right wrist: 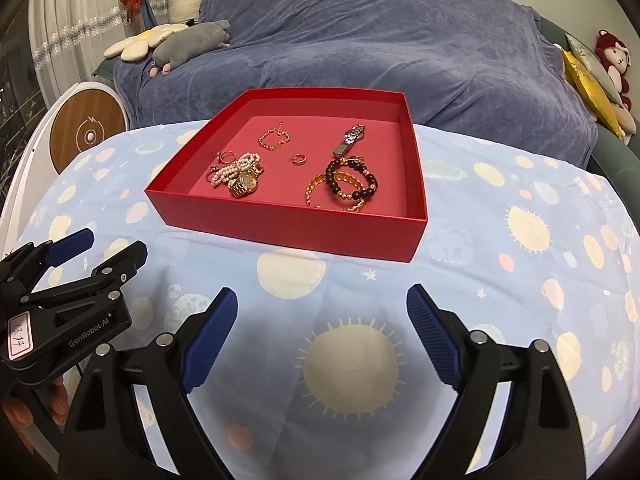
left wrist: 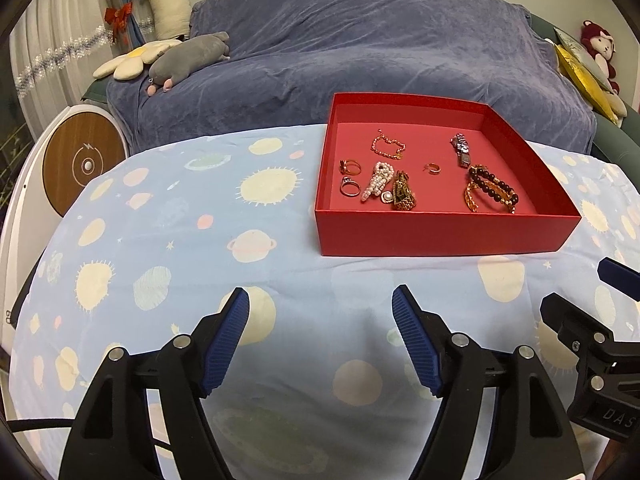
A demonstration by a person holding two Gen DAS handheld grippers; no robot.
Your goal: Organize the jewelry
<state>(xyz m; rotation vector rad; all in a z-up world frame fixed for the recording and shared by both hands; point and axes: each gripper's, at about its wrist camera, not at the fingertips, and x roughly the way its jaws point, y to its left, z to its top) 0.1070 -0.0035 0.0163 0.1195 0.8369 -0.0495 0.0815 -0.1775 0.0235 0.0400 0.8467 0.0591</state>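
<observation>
Left tongs: left gripper [left wrist: 320,312] spread wide with nothing between the blue pads, hanging over the patterned cloth [left wrist: 160,240] short of the box.
Right tongs: right gripper [right wrist: 322,312] just as wide and bare, beside the left one.
Jewelry: all of it lies inside the red box [right wrist: 288,232]; the pearl piece [right wrist: 236,168] and gold watch [right wrist: 246,184] are heaped together, the dark bead bracelet [right wrist: 352,178] overlaps a gold chain [right wrist: 320,186].
Next move, I'd judge: go first for a loose piece such as the small hoop [right wrist: 298,159].
Care: come in over the near wall and pinch one item only.
</observation>
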